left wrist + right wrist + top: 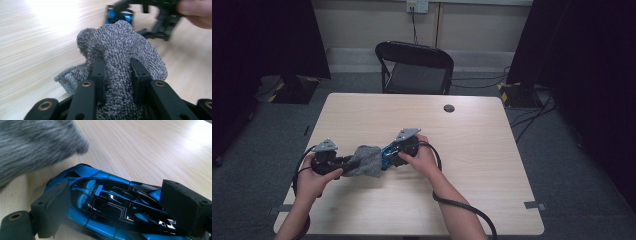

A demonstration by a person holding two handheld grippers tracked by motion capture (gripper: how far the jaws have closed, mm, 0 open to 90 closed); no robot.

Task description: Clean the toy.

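Light wood desk [472, 165] in a dim room, black folding chair [414, 67] parked behind the far edge, cables on the floor to the right. All the action sits toward the near-left part of the desk, well in from the corners.

So what's going on looks like wiping down a toy car. The right gripper [117, 205] has its two pads clamped on the sides of a blue and black toy race car [112, 210], which sits low on the desk surface; in the high view you can see the car's blue bit [387, 154] poking out between the two grippers. The left gripper [117, 75] is closed tight on a bunched-up grey knit cloth [120, 52], fabric squeezed between the jaws and bulging out above them.

From the high view the cloth [364, 161] is right up against the car's end, and the right gripper view has the grey fabric blurry at the top left, just off the car's nose. Can't tell if it's actually touching the bodywork.

My read: both grabs are done, car is held steady, cloth is in hand. The actual rubbing over the body looks like what's in progress or about to happen. The car looks glossy already, so no idea how much wiping is left.
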